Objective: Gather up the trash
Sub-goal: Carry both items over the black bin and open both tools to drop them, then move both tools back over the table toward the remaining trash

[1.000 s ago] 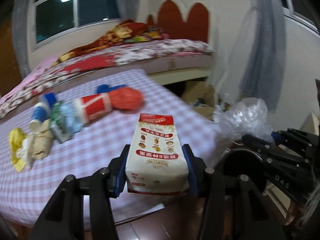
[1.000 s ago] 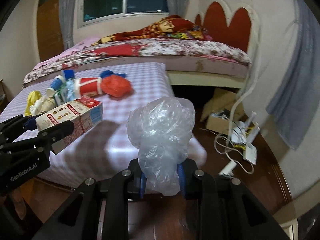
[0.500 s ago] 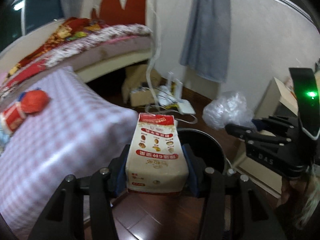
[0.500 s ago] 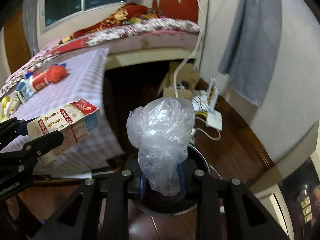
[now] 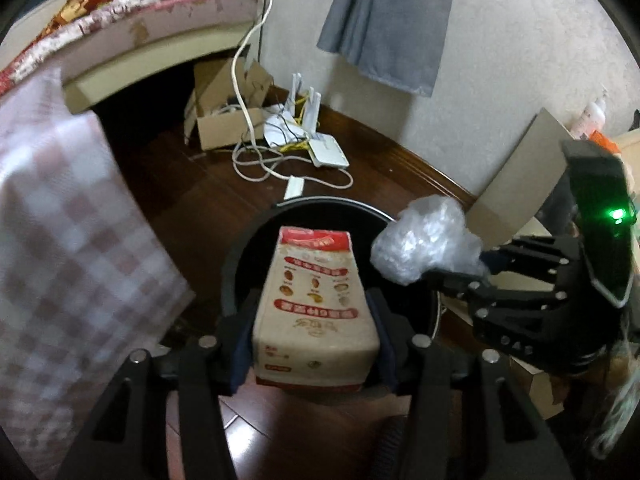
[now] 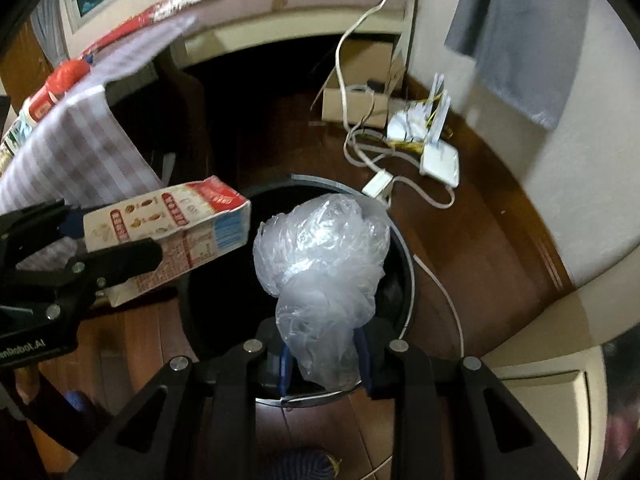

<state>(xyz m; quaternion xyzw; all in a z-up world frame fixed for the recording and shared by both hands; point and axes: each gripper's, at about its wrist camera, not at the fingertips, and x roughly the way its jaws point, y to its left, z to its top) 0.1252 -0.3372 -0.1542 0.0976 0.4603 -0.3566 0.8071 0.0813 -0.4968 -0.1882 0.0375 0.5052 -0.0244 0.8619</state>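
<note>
Both loads have moved from the bed to above the bin [image 5: 248,248].

I see dark wood floor [image 5: 208,208]. Open cardboard box [image 5: 224,128] by bed base [image 5: 132,68]. White router [image 5: 326,150] beside box, white cables [image 5: 260,160] tangled around it. Grey cloth [image 5: 392,20] hangs on wall. Checked cloth [image 5: 60,240] drapes bench edge at my left.
</note>
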